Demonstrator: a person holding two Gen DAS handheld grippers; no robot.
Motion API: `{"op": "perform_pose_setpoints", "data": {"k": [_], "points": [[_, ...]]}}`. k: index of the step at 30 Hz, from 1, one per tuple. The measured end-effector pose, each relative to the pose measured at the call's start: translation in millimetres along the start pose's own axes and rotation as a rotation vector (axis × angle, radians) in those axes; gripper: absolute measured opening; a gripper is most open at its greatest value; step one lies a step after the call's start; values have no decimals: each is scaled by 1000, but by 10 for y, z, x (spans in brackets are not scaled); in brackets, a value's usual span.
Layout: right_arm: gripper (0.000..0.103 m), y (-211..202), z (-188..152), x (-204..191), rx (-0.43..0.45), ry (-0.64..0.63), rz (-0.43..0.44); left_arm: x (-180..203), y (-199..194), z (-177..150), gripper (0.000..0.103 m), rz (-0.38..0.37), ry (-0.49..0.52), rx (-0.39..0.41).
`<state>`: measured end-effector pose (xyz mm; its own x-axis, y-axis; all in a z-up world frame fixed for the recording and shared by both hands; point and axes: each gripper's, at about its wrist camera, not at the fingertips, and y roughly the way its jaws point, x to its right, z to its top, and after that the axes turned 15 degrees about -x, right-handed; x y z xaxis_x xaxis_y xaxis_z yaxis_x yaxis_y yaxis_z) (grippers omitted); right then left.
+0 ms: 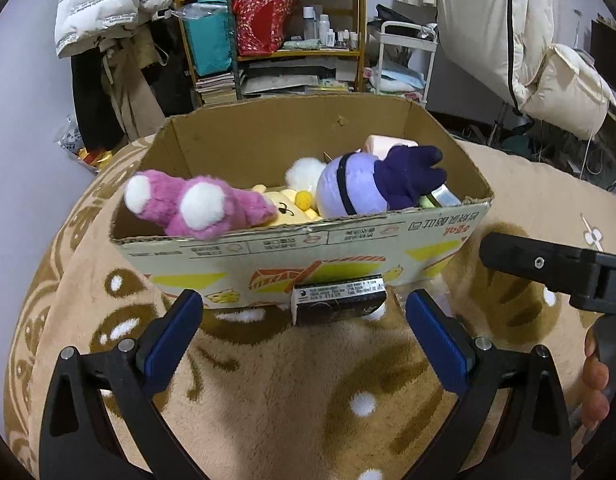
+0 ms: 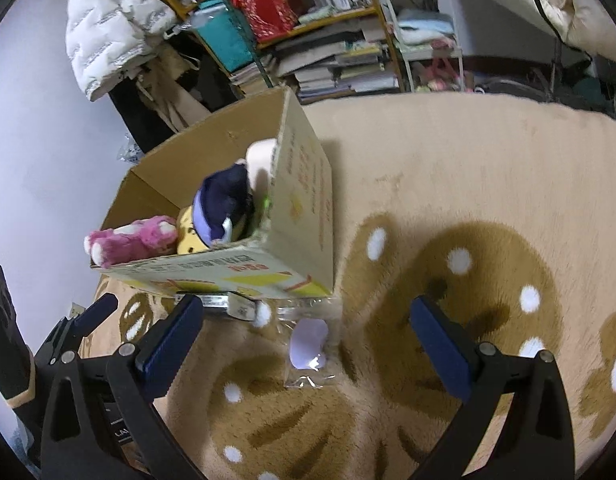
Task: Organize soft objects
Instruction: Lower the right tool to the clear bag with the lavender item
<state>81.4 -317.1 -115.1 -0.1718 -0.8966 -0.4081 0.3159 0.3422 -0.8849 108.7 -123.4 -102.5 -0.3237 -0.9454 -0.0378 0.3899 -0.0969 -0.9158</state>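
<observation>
On the blanket [image 2: 468, 168], your cardboard box [image 1: 308, 248] already holds the plush toys [image 1: 196, 204]. Both grippers, left [image 1: 304, 316] and right [image 2: 308, 320], gape empty; a bagged item [image 2: 308, 344] remains outside, near the box's front corner.

- Tan fleece blanket [image 1: 292, 392] with brown patterns and white dots covers the foreground.
- Yellow-framed shelf [image 1: 360, 32] at the back, crammed: red bag [image 1: 260, 24], teal bag [image 1: 208, 40], bottles, stacked books.
- White puffer jacket [image 1: 96, 4] hangs left.
- White cart [image 1: 404, 56] beside the shelf.
- Pale wall [image 1: 24, 128] left.
</observation>
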Motion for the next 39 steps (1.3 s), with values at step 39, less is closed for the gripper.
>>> {"op": "perform_pose_setpoints", "data": {"k": [39], "points": [[89,620,146,169,-219,77,56,143,766,134,71,-1,12,-165]]}}
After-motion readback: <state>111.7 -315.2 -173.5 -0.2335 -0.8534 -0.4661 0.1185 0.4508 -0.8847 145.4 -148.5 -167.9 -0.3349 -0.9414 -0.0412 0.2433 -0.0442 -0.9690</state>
